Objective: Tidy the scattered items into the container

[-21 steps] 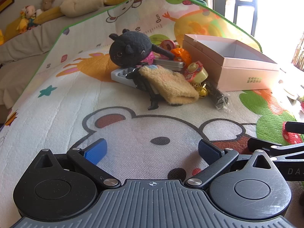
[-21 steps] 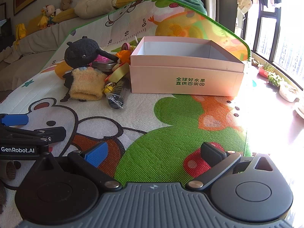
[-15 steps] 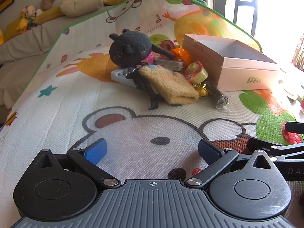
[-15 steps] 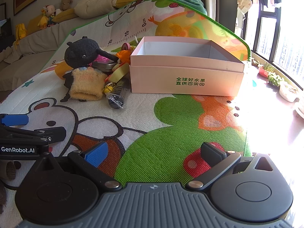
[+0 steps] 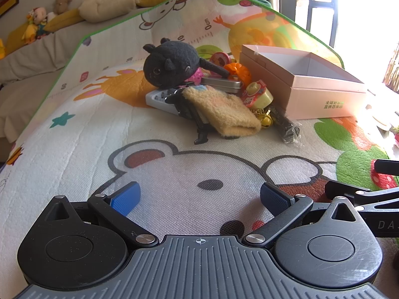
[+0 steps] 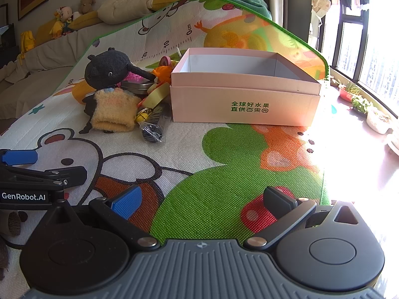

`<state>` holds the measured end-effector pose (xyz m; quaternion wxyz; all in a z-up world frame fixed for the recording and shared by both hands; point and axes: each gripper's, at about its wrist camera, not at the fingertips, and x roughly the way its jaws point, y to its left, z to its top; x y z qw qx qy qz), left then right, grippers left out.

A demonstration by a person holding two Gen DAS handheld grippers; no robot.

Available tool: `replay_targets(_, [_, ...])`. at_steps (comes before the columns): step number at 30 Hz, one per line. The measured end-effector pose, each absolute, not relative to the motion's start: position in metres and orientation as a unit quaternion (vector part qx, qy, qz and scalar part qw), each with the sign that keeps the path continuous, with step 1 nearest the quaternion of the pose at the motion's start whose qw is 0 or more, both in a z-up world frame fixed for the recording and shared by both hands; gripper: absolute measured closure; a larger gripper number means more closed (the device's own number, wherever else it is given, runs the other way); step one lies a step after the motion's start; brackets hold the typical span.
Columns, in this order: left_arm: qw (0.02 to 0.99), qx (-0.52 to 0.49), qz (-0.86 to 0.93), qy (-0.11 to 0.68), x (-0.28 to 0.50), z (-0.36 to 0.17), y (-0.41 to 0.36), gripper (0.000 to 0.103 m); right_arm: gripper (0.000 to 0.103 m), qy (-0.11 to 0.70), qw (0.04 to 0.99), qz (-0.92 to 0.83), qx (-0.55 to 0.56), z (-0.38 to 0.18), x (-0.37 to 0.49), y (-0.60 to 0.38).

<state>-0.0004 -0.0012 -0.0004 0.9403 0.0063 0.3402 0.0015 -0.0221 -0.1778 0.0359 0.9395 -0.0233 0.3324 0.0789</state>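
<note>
On the play mat, toward its far edge — a heap of small items beside an open pink box.

Both tongs hover low over the mat's near edge, left tongs and right tongs each spread wide and holding nothing. A black plush toy tops the heap, with a yellow fuzzy sock, a metal tin, an orange toy and a tape roll crowded against the box's left wall — a bagged dark item lies nearest.
</note>
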Motion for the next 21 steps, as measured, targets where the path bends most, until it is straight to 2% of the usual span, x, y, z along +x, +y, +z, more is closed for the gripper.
replay_targets(21, [0.94, 0.007, 0.003, 0.34, -0.0005, -0.0003, -0.0015, 0.0, 0.0, 0.332, 0.94, 0.078, -0.025, 0.0361, -0.0227, -0.1777])
